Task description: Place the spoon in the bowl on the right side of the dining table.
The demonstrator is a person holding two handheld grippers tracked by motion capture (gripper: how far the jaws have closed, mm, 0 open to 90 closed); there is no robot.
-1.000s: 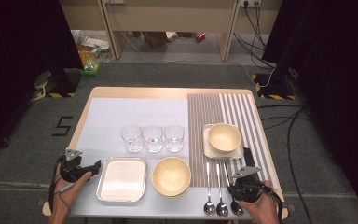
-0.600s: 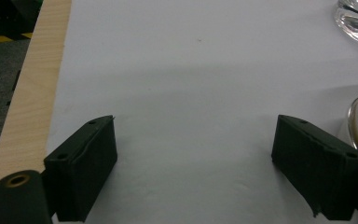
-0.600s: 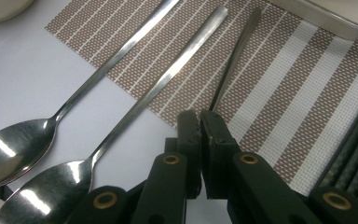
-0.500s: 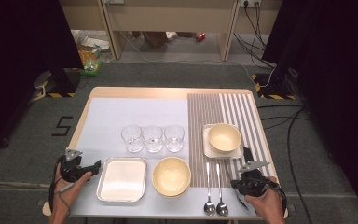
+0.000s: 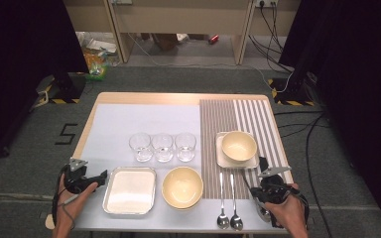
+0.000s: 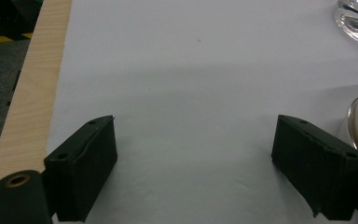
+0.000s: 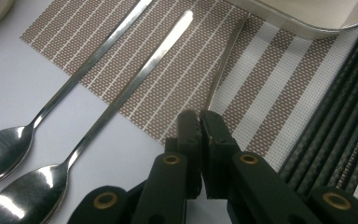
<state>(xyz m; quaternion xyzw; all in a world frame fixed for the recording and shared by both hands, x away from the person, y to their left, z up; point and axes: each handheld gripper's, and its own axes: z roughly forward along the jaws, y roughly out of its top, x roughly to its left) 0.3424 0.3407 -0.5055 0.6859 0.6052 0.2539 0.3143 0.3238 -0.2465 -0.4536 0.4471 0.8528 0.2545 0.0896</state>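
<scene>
Right gripper view: right claw (image 7: 200, 116) clamps a third spoon's handle (image 7: 223, 65); left claw (image 6: 196, 163) gapes wide.

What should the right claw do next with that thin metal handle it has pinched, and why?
Probably lift it a little and carry it toward the two spoons. The right claw is shut on a third utensil's handle, which lies slanted on the striped mat beside them, near the tray.
</scene>
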